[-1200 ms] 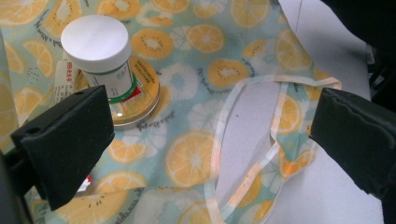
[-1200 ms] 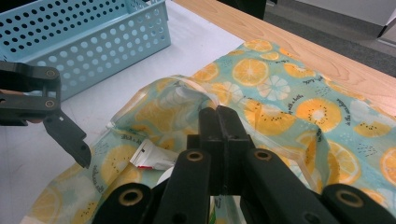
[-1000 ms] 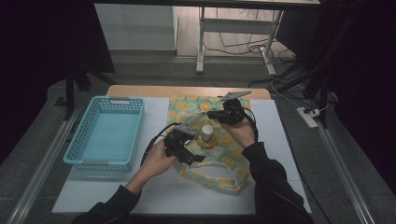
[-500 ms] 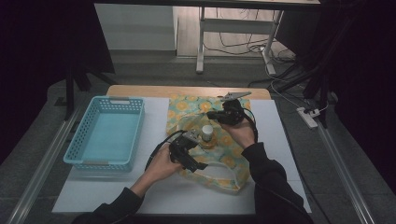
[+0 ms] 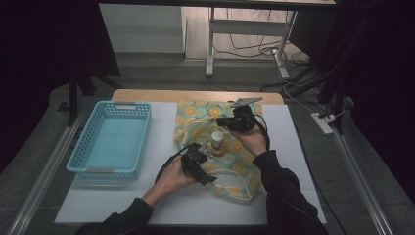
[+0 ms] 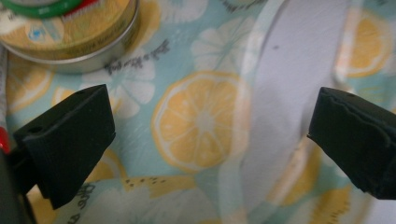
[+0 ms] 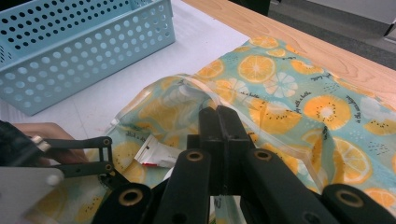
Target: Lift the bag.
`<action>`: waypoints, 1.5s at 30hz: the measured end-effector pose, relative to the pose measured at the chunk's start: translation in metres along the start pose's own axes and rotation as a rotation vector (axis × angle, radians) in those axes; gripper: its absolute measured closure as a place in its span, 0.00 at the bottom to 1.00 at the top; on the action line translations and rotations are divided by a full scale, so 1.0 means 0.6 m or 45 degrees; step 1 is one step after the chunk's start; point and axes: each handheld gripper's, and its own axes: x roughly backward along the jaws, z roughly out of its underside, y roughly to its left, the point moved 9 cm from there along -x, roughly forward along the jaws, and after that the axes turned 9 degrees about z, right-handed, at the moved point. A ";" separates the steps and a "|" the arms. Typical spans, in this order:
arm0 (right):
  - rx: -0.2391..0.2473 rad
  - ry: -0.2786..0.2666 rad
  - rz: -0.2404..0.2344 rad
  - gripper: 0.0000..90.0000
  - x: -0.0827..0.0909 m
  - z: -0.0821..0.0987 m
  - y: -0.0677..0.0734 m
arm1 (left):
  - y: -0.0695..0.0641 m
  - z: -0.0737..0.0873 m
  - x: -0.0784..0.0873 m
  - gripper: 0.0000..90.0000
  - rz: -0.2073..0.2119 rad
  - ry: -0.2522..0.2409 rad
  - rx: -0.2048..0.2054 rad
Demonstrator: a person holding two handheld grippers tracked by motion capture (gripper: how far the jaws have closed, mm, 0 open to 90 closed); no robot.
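White tabletop (image 5: 117,205) in a dim room, blue basket (image 5: 113,139) at left. Lemon-print bag (image 5: 230,169) spread at centre, long axis running from near edge to far edge, with an upright jar (image 5: 217,143) on it. Left gripper (image 6: 205,135) low over the print beside the jar, jaws wide apart, nothing between them. Right gripper (image 7: 219,122) beyond the jar, jaws pressed together, pinching the bag's raised rim.

Basket (image 5: 113,140) lies left of the bag (image 5: 235,161); bottle (image 5: 217,143) stands on the bag, mid-table
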 end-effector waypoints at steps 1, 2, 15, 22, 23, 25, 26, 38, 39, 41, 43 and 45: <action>0.000 0.001 0.000 1.00 0.000 0.000 0.000 | 0.002 0.002 -0.002 0.02 -0.018 0.013 -0.008; -0.001 0.001 -0.001 1.00 0.001 0.000 0.000 | 0.003 0.003 -0.002 0.03 -0.034 0.013 -0.023; 0.002 -0.001 0.001 1.00 0.001 -0.003 0.002 | 0.015 0.004 0.019 0.50 -0.043 -0.003 -0.010; 0.000 -0.003 0.002 1.00 0.001 -0.004 0.001 | 0.015 0.000 0.021 0.83 -0.002 0.003 0.018; -0.001 -0.002 0.002 1.00 0.001 -0.004 0.001 | 0.016 -0.001 0.020 0.87 0.005 0.003 0.020; -0.001 -0.003 0.001 1.00 0.001 -0.004 0.001 | 0.017 -0.001 0.020 0.92 0.017 0.008 0.053; 0.000 -0.002 -0.001 1.00 0.001 -0.003 0.002 | 0.017 -0.002 0.020 0.93 0.024 0.006 0.072; 0.004 0.004 -0.012 1.00 0.001 -0.004 0.005 | 0.018 -0.018 0.049 1.00 0.067 -0.114 0.208; 0.008 0.006 -0.012 1.00 0.002 -0.005 0.005 | 0.018 -0.021 0.056 1.00 0.074 -0.126 0.211; 0.008 0.005 -0.011 1.00 0.004 -0.007 0.006 | 0.016 -0.025 0.067 1.00 0.072 -0.141 0.215; 0.010 0.001 -0.011 1.00 0.006 -0.010 0.007 | 0.016 -0.027 0.075 1.00 0.063 -0.144 0.214; 0.018 -0.003 -0.011 1.00 0.009 -0.013 0.009 | 0.017 -0.028 0.080 1.00 0.064 -0.149 0.217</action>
